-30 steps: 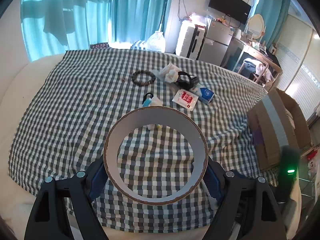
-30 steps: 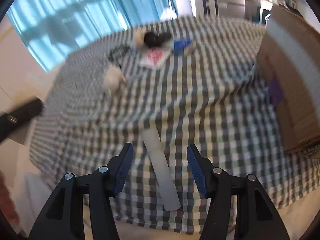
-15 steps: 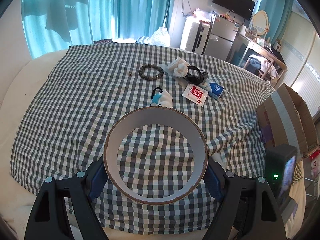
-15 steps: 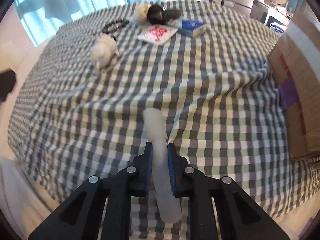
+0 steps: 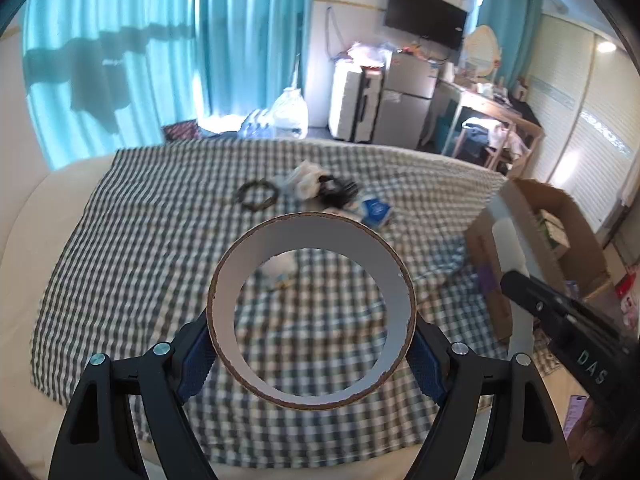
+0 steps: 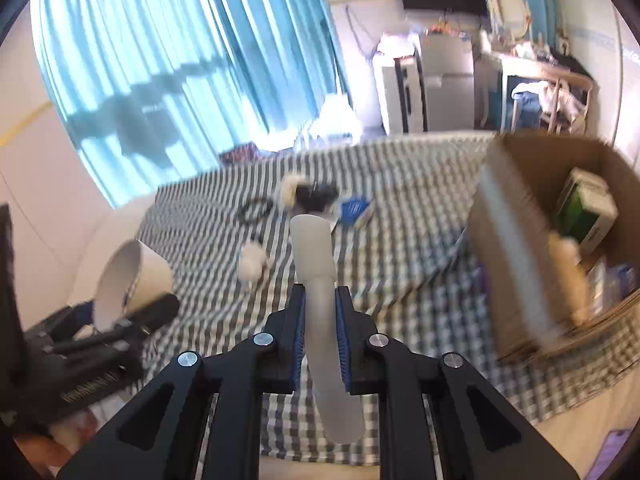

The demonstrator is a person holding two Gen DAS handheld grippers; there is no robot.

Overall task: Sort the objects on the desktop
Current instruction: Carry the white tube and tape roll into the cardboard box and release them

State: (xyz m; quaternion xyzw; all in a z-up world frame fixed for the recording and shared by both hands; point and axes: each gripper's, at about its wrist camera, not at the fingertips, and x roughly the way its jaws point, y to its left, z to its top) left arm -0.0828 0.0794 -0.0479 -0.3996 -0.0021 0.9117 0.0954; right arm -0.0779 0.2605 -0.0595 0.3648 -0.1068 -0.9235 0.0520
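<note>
The right hand-held gripper (image 6: 320, 322) is clamped on a pale tube (image 6: 316, 280) that sticks out forward past its blue pads (image 6: 343, 344) and back toward the camera. Below and ahead lies a checked cloth (image 6: 400, 240). Far ahead on it sit a bead ring (image 6: 254, 208), a dark bundle (image 6: 316, 194) and a blue packet (image 6: 354, 208); a white lump (image 6: 251, 266) lies nearer, ahead-left. To the right stands an open box (image 6: 516, 248) with a green carton (image 6: 586, 210) inside. At the left, the left hand-held gripper (image 6: 120, 320) holds a tape roll (image 6: 130, 280).
</note>
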